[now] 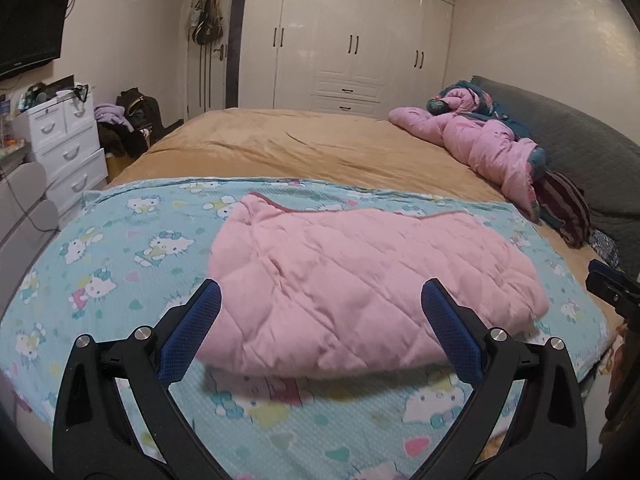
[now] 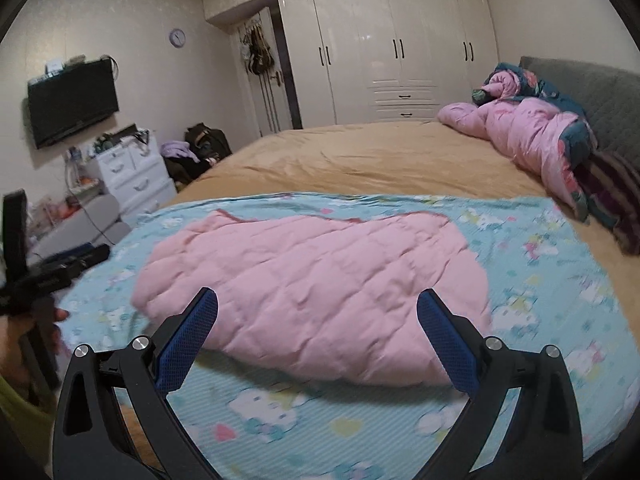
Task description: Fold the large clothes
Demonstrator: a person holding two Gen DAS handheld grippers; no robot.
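A pink quilted garment (image 1: 360,280) lies folded into a wide bundle on a light blue cartoon-print sheet (image 1: 120,248) at the near end of the bed. It also shows in the right wrist view (image 2: 312,288) on the same sheet (image 2: 540,280). My left gripper (image 1: 320,296) is open and empty, just above the garment's near edge. My right gripper (image 2: 318,304) is open and empty, over the near edge too. The right gripper shows at the right edge of the left view (image 1: 612,284); the left gripper shows at the left edge of the right view (image 2: 52,272).
The bed has a tan cover (image 1: 300,140) and a grey headboard (image 1: 580,148). A crumpled pink duvet (image 1: 480,140) lies by the headboard. White wardrobes (image 1: 348,40) stand at the back. White drawers (image 1: 68,140) and a TV (image 1: 28,40) are at the left.
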